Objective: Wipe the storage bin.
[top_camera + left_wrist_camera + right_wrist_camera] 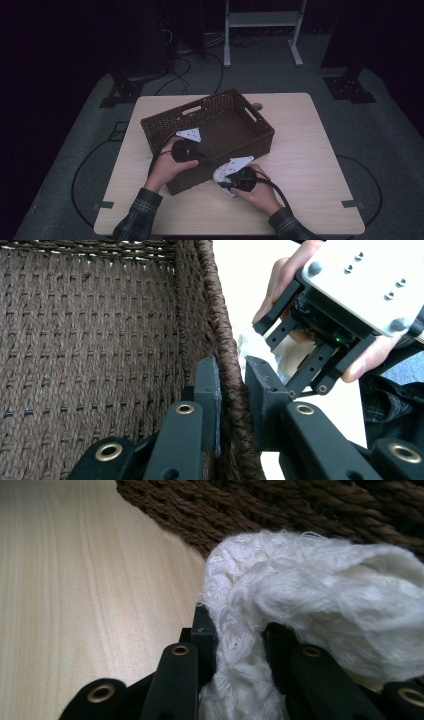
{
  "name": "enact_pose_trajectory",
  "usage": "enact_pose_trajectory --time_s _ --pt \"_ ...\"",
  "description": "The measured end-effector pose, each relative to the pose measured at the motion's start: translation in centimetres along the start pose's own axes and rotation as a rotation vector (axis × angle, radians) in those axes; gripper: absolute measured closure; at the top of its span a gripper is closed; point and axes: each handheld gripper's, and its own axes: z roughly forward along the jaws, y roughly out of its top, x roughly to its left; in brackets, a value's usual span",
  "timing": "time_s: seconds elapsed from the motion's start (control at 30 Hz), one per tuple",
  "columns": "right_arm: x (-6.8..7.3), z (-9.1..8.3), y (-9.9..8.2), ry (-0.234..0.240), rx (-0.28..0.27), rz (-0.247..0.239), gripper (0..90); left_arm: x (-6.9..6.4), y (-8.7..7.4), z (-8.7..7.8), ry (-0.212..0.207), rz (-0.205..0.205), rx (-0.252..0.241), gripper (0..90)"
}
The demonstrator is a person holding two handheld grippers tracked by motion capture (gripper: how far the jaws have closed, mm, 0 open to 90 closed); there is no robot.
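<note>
A brown wicker basket (260,127) stands in the middle of the light wooden table (310,165). My left gripper (232,385) is shut on the basket's near wall (225,340), one jaw inside and one outside. My right gripper (240,635) is shut on a white fluffy cloth (310,585) just outside that wall. In the high view the left gripper (209,162) sits at the basket's near rim, and the right gripper (223,183) holds the cloth (220,175) low over the table beside it. The left gripper view also shows the right gripper (300,385) close by.
The basket's woven floor (90,340) looks bare. Bare tabletop lies to the right and left of the basket. Beyond the table, cables (185,70) and a metal stand (262,30) sit on the grey floor.
</note>
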Motion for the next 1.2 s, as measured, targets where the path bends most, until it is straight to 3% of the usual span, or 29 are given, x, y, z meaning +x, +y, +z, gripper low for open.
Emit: enact_pose_trajectory --time_s 0.57,0.73,0.83,1.07,1.2 --pt "2.1 -0.9 3.1 0.047 -0.095 -0.067 73.1 0.0 0.0 0.0 0.001 -0.001 -0.001 75.9" --pt "2.1 -0.4 3.1 0.048 -0.086 -0.063 73.1 0.0 0.0 0.0 0.002 0.001 0.003 75.8" --pt "2.0 0.3 2.8 0.035 -0.057 -0.088 73.1 0.0 0.0 -0.1 0.002 0.005 0.007 75.8" --pt "1.9 1.7 1.8 0.054 -0.01 -0.07 73.1 0.0 0.0 0.0 0.002 0.005 0.006 76.0" --pt "1.8 2.0 1.6 0.061 -0.01 -0.062 73.1 0.0 0.0 0.0 0.001 0.003 0.006 75.9"
